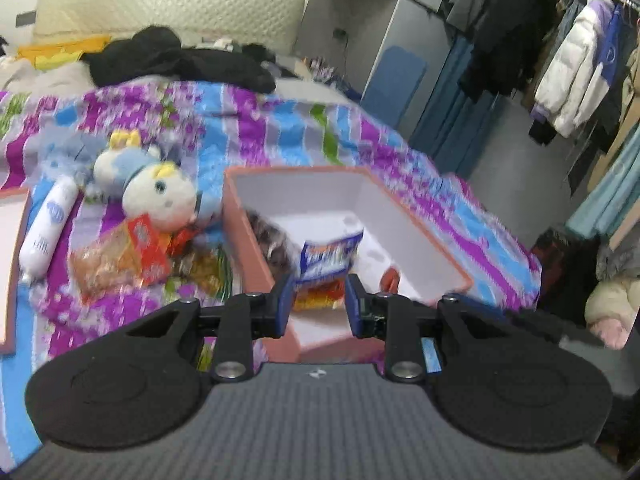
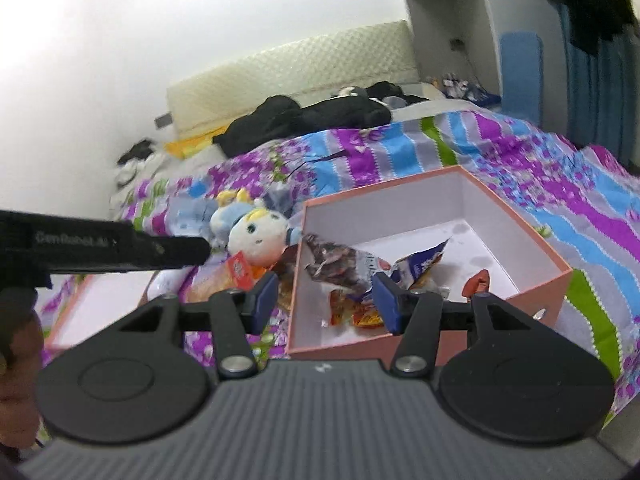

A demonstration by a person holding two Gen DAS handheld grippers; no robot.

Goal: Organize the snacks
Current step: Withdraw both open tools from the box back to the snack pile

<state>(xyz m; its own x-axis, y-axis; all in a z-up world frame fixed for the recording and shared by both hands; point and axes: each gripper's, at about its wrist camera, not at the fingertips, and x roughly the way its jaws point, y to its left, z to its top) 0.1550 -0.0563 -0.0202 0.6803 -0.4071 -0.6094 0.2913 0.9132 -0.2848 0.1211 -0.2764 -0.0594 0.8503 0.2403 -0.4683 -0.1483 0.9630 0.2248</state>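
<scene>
Hovering low over the bed, the left claw (image 1: 319,300) and right claw (image 2: 325,300) stand partly open, gripping nothing. Beyond them, wrappers already lie in the pink box (image 2: 556,270). The loose snack packets (image 1: 120,260) beside it look light and crinkly; pinch an edge seam. Blur hides their labels.
</scene>
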